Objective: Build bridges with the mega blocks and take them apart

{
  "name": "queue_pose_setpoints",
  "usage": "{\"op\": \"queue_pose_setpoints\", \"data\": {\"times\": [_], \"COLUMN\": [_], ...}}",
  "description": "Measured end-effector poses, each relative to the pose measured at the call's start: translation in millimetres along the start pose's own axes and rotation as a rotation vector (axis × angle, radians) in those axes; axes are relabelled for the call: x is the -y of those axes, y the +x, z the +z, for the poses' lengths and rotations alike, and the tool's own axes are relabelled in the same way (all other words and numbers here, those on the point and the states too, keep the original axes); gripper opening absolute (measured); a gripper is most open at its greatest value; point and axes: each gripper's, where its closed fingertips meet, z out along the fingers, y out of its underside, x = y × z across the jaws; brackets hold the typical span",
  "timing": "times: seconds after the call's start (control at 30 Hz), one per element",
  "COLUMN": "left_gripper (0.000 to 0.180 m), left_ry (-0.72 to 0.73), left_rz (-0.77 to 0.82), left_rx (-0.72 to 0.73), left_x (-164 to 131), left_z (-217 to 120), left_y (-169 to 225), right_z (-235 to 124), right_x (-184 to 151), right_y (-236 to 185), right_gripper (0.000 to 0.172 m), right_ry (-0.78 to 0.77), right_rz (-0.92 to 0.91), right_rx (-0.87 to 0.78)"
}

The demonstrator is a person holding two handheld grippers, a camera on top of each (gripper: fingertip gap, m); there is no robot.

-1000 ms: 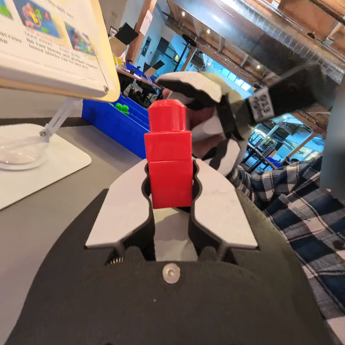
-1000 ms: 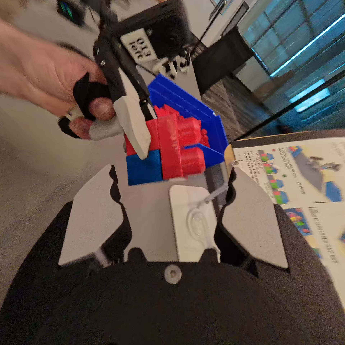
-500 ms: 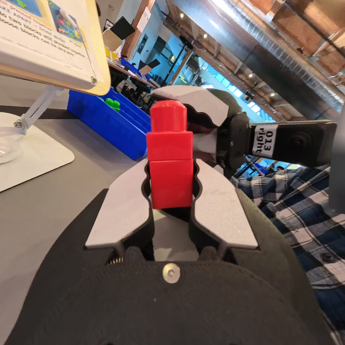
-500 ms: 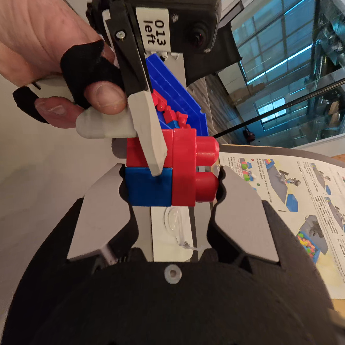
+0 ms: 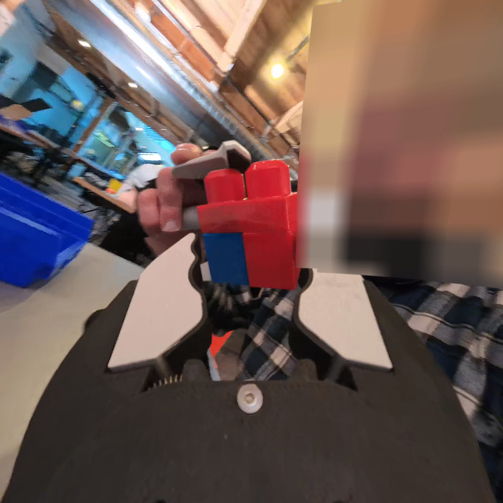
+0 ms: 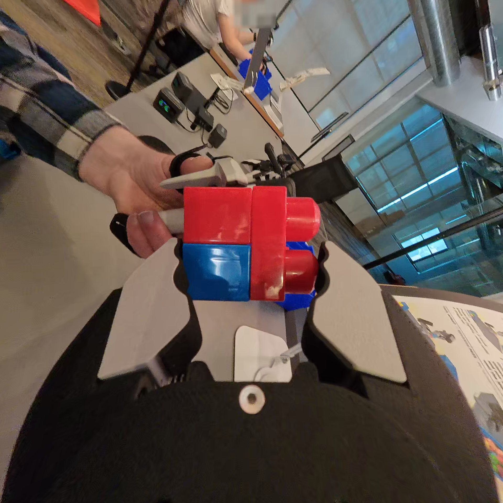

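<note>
Since the earlier frame, the left claw had spread well apart from its grip on the red block, and its view had swung round to show two studs and a blue side. The right claw had not changed its width.

The left claw stood open. The joined plastic blocks sat between its flat grey fingers. A thin sliver showed between its left pad and the blue block. Its right tip was mostly hidden behind a blurred patch.

The right claw was clamped on the stack, held up in the air over the pale grey desk. Its left pad pressed the base of the glossy blue square block, and its right pad pressed the rounded stud of the long red two-stud block. A smooth red square block sat beside the blue one under that same long block, on the far side.

A hand in a plaid sleeve gripped the left tool's grey levers just behind the stack. A blue plastic bin lay on the desk to the left, and a printed instruction sheet lay at the near right.
</note>
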Motion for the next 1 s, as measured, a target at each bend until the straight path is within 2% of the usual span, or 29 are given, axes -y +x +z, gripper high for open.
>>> {"op": "queue_pose_setpoints", "data": {"times": [0.13, 0.3, 0.37, 0.43, 0.57, 0.6, 0.63, 1.0], "left_gripper": [0.082, 0.078, 0.079, 0.078, 0.078, 0.078, 0.078, 0.078], "left_ry": [-0.043, 0.022, 0.044, 0.069, 0.059, 0.030, -0.002, -0.050], "left_rz": [-0.029, -0.062, -0.048, -0.026, 0.006, 0.011, 0.012, 0.039], "left_rx": [-0.130, -0.213, -0.179, -0.105, -0.035, -0.021, -0.022, 0.028], "left_x": [-14.4, -15.7, -14.5, -11.4, -11.9, -16.2, -21.3, -32.4], "left_z": [15.0, 16.5, 15.2, 10.0, 2.7, 3.1, 4.5, 6.7], "left_y": [10.1, 8.5, 2.4, -9.6, -17.3, -19.0, -18.9, -22.1], "right_z": [1.9, 1.5, 3.0, 7.6, 9.5, 9.9, 10.3, 7.5], "right_x": [6.3, 4.3, -3.6, -20.0, -38.8, -39.6, -39.8, -48.8], "right_y": [-7.1, -10.1, -9.5, -7.0, -8.6, -11.3, -16.1, -24.8], "right_gripper": [0.094, 0.094, 0.094, 0.094, 0.115, 0.113, 0.103, 0.101], "right_ry": [0.047, 0.067, 0.042, -0.047, -0.182, -0.195, -0.204, -0.339], "right_rz": [0.004, 0.012, 0.011, -0.002, -0.031, -0.031, -0.031, -0.082], "right_rx": [0.031, 0.064, 0.071, 0.059, 0.063, 0.082, 0.117, 0.192]}}
